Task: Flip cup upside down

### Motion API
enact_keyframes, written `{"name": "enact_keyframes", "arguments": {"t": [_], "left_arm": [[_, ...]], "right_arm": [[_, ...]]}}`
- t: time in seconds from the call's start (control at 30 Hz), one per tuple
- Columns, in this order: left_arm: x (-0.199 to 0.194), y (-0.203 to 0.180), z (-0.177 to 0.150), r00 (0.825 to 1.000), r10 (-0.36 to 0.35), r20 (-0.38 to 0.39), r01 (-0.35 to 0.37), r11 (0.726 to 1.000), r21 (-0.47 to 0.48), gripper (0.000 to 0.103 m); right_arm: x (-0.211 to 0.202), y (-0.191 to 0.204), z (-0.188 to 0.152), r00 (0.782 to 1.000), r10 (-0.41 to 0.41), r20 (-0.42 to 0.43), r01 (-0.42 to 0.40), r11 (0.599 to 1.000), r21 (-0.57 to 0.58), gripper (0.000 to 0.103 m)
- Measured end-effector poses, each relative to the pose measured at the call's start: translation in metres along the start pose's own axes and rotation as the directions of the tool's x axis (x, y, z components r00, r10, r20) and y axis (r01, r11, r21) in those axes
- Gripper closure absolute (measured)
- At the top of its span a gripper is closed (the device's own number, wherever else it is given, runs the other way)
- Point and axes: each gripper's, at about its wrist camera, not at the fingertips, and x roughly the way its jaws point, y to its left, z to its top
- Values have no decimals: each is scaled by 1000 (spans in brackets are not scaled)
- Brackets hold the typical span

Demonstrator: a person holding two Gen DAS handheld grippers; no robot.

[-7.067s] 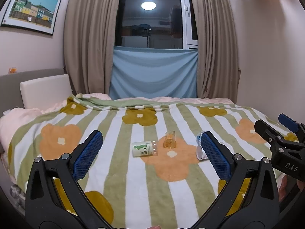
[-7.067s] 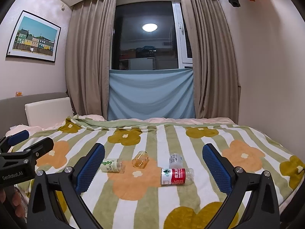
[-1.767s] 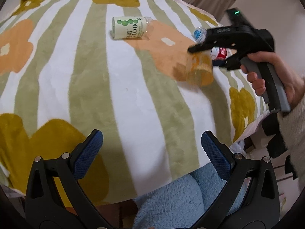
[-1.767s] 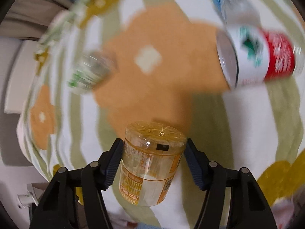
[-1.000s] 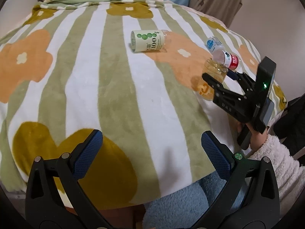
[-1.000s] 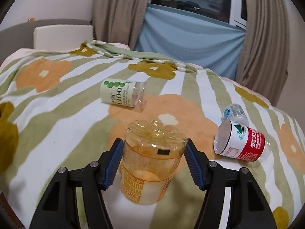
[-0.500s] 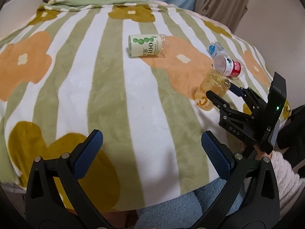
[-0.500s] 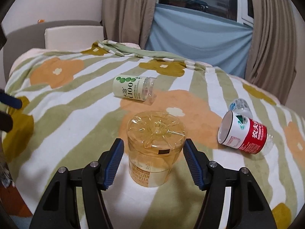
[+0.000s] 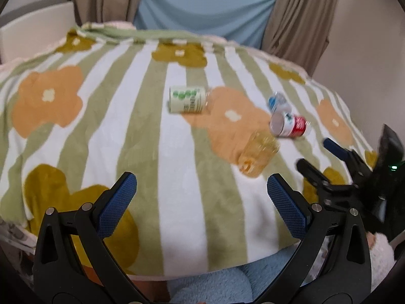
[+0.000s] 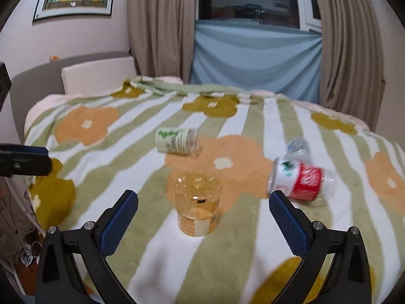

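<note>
The amber clear plastic cup (image 10: 197, 204) stands base-up on the striped flowered bed blanket (image 10: 157, 248), free between my right tool's (image 10: 202, 217) wide-spread fingers, so I judge the flip done.

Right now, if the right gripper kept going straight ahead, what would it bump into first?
Most likely the orange cup, standing upside down on the blanket, centred ahead of the open right gripper. Depth is hard to judge, so that is an estimate.
</note>
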Motion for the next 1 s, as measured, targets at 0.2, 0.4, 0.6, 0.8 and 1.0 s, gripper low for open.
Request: {"name": "enact_keyframes", "arguments": {"t": [0.2, 0.4, 0.6, 0.8, 1.0], "left_arm": [[-58, -24, 11, 985, 39, 168, -47, 998, 44, 0], [-115, -52, 14, 935, 44, 352, -78, 993, 83, 0], [-138, -75, 11, 904, 59, 424, -120, 986, 119, 0], [-140, -82, 4, 902, 55, 428, -119, 985, 125, 0], [-141, -87, 3, 901, 60, 429, -128, 983, 130, 0]], "right_arm": [[-87, -3, 37, 988, -125, 85, 123, 992, 27, 0], [-148, -7, 59, 968, -184, 170, 168, 980, 106, 0], [-176, 0, 56, 941, -257, 222, 236, 965, 116, 0], [-183, -10, 47, 934, -279, 222, 244, 955, 170, 0], [-188, -13, 45, 930, -293, 224, 253, 949, 189, 0]]}}
